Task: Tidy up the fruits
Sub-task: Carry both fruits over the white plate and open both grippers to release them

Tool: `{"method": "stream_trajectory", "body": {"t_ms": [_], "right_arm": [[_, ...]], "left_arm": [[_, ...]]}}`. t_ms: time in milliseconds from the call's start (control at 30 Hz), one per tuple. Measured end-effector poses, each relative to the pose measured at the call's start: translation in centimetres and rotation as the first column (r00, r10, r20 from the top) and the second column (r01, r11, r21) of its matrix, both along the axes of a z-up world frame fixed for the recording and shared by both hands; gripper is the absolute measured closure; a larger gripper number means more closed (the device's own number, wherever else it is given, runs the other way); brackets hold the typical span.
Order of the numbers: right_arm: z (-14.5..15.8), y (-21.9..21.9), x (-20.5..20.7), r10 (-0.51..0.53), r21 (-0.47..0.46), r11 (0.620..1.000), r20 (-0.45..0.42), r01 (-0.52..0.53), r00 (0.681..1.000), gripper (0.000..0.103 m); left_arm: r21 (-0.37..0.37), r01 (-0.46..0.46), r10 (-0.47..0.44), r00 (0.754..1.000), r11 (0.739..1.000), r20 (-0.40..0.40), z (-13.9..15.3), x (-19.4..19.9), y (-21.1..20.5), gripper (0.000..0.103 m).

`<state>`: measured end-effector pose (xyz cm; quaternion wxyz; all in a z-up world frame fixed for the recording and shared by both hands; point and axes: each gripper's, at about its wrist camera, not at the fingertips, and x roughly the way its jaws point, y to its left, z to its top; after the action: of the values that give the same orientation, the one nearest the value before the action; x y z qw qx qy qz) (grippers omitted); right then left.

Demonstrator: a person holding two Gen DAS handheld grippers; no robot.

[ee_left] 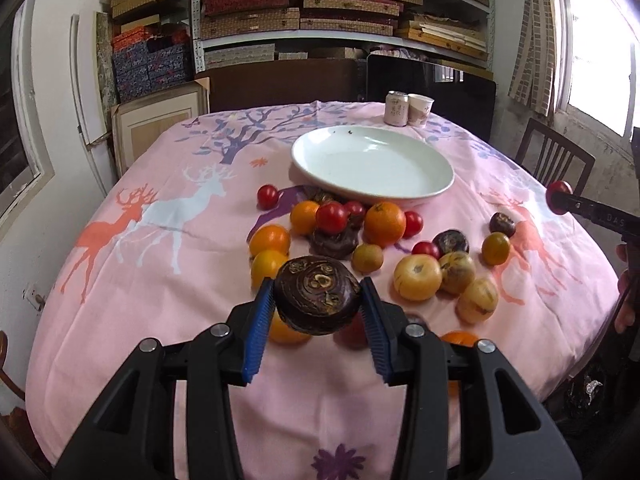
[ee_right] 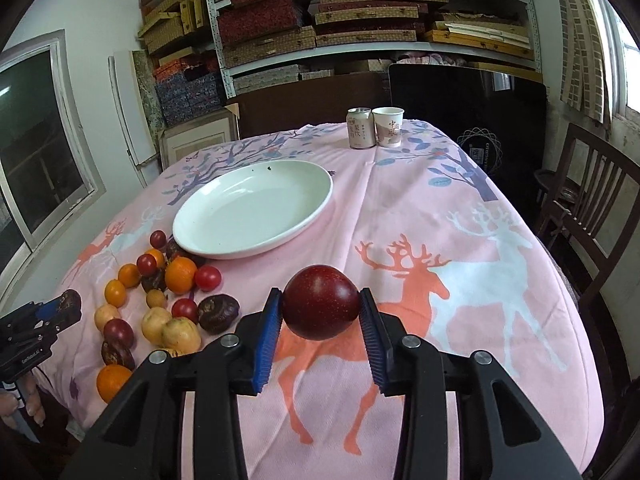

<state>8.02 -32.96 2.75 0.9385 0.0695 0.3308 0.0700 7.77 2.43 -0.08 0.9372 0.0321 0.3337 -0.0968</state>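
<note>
Left gripper (ee_left: 318,300) clamped on a dark brown round water chestnut (ee_left: 317,295), held above the pink deer-print worktop (ee_left: 168,280). Right gripper (ee_right: 320,308) clamped on a dark red round plum (ee_right: 321,307), also off the cloth. Empty white oval plate (ee_right: 256,210) sits mid-worktop; oranges, cherry tomatoes and yellow fruits (ee_left: 418,278) lie scattered just in front of it. Drink can (ee_right: 361,128) touches paper cup (ee_right: 389,127) at far edge.

Tabletop under a pink cloth (ee_right: 400,208) printed with deer and trees. At its far edge, a drink can (ee_right: 361,128) touching a paper cup (ee_right: 389,127). Behind, metal shelving (ee_right: 360,12) stacked with patterned flat boxes. Dark wooden chair (ee_right: 592,200) at the right; window (ee_left: 592,52) with a tiled-pattern curtain (ee_left: 534,36) beside it.
</note>
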Motion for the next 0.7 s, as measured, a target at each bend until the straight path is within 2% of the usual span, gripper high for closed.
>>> {"method": "stream_trajectory", "body": {"t_ms": [133, 233, 433, 467, 500, 533, 567, 667, 700], "right_arm": [[1.1, 1.3, 3.4, 0.041, -0.003, 0.999, 0.008, -0.041, 0.999, 0.064], [0.7, 2.7, 7.4, 0.084, 0.013, 0.996, -0.045, -0.084, 0.995, 0.064], [-1.7, 6.1, 16.3, 0.121, 0.005, 0.993, -0.172, -0.122, 0.978, 0.063], [-2.0, 6.6, 17.8, 0.119, 0.001, 0.993, -0.189, -0.121, 0.975, 0.063], [-2.2, 7.2, 18.9, 0.12, -0.009, 0.992, -0.201, -0.124, 0.972, 0.059], [-2.3, 7.6, 19.9, 0.108, -0.033, 0.993, -0.205, -0.117, 0.973, 0.046], [-2.0, 7.9, 20.2, 0.092, -0.057, 0.993, -0.186, -0.104, 0.978, 0.032], [-0.3, 7.6, 19.4, 0.073, -0.078, 0.994, -0.106, -0.081, 0.992, 0.03], [0.2, 7.3, 18.7, 0.074, -0.076, 0.994, -0.093, -0.082, 0.993, 0.03]], "left_arm": [[-0.042, 0.048, -0.049, 0.999, 0.998, -0.016, 1.9, 4.3, -1.3, 0.061], [-0.045, 0.07, -0.072, 0.996, 0.997, -0.051, 2.3, 8.8, -3.1, 0.061], [-0.024, 0.059, -0.063, 0.979, 0.998, -0.192, -0.2, 18.6, -6.0, 0.06], [-0.019, 0.06, -0.063, 0.974, 0.998, -0.216, -0.8, 20.0, -6.5, 0.057], [-0.021, 0.053, -0.056, 0.969, 0.998, -0.239, -1.2, 21.5, -6.8, 0.053], [-0.023, 0.039, -0.044, 0.967, 0.999, -0.252, -1.6, 22.4, -6.8, 0.049], [-0.042, 0.026, -0.036, 0.963, 0.999, -0.265, -1.7, 23.3, -6.6, 0.04], [-0.079, -0.003, -0.016, 0.971, 0.997, -0.238, -0.5, 23.2, -5.8, 0.038], [-0.078, 0.002, -0.018, 0.977, 0.997, -0.213, 0.1, 22.5, -5.6, 0.034]]}}
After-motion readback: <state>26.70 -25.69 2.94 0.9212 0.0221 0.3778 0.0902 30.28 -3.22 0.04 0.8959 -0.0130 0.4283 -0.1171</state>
